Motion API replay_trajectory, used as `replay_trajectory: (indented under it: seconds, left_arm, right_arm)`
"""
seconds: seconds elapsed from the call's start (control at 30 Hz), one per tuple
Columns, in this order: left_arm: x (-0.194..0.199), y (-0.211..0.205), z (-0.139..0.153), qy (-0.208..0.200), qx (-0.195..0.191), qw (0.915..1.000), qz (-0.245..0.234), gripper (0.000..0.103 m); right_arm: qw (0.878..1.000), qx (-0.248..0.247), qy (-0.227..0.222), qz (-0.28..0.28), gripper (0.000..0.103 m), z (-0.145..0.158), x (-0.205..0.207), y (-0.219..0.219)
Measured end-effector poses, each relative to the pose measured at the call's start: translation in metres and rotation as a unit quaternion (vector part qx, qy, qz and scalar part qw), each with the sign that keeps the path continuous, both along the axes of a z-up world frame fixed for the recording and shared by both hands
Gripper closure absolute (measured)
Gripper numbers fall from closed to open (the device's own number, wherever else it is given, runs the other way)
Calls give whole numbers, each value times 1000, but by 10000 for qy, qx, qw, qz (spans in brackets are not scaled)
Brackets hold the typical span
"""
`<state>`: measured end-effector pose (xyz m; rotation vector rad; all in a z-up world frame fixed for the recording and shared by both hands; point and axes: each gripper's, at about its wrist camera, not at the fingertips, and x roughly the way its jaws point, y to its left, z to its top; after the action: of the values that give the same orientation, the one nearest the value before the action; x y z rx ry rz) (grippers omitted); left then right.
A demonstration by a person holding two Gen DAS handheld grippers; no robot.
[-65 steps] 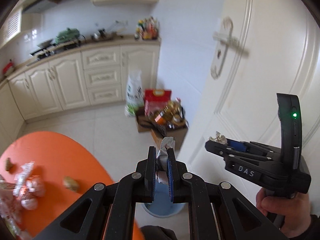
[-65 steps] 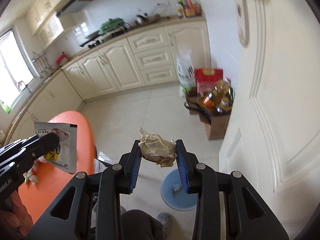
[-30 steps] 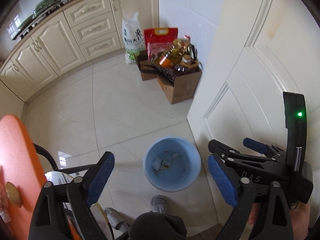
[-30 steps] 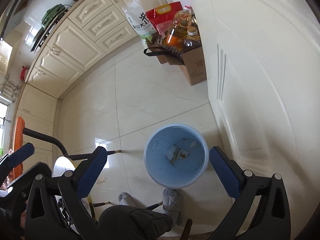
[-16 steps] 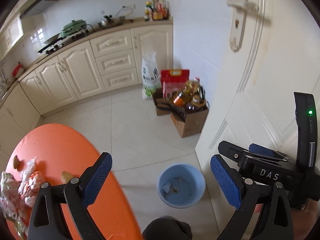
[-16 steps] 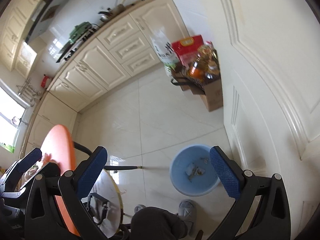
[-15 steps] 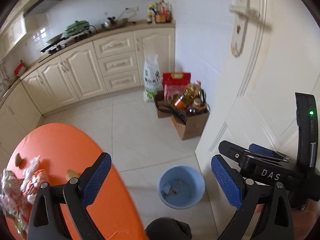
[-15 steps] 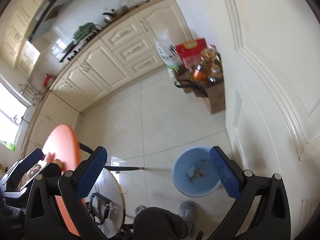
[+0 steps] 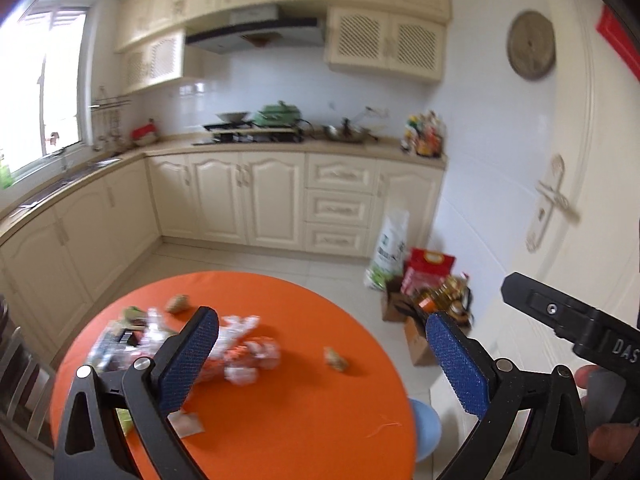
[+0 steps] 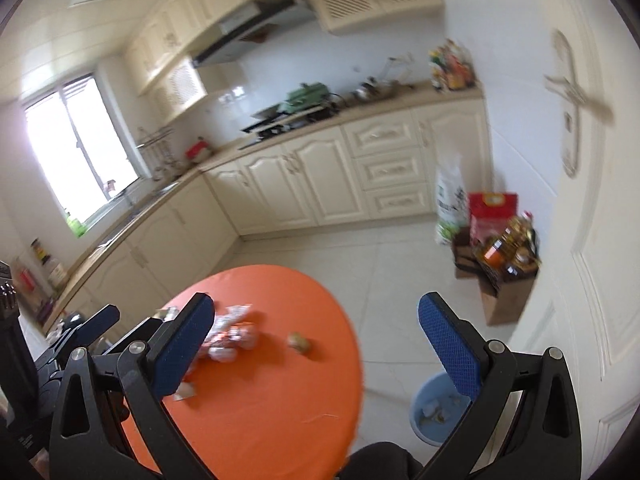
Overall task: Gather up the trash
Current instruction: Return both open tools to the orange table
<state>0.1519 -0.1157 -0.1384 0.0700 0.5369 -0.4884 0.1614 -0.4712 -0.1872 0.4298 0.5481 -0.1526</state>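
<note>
Trash lies on the round orange table: a pile of crinkled wrappers, two small brown lumps and a paper scrap. My left gripper hovers above the table; its jaws are opening and nothing is between them. My right gripper is open and empty, above the table's near side, with the wrappers and a brown lump ahead. The blue bin stands on the floor at the right, with scraps inside. From the left wrist only its rim shows.
A cardboard box of bottles, a red bag and a white sack stand against the wall by the white door. Cream cabinets line the far side. A chair back is at the left.
Both grippers, which held a wrapper and a paper ball, opened over the blue bin. They have since risen and swung left, and now face the orange table.
</note>
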Motion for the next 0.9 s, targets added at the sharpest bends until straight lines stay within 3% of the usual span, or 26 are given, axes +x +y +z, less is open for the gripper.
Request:
replay_trajectory:
  seconds: [0.33, 0.5, 0.7, 0.9]
  left_arm:
    - [-94, 159, 12, -514, -258, 9888, 1376, 1]
    - [-129, 186, -1, -544, -173, 9814, 1834, 1]
    - [-148, 185, -29, -191, -70, 9756, 2187, 1]
    - [-115, 180, -38, 299, -19, 9703, 2402, 1]
  right_arm:
    - [9921, -659, -561, 911, 0, 51, 3, 119]
    - [9838, -1034, -632, 1324, 0, 54, 11, 168]
    - [9749, -1181, -326, 1857, 0, 22, 36, 208]
    - [9682, -1138, 353, 2198, 0, -32, 70, 234]
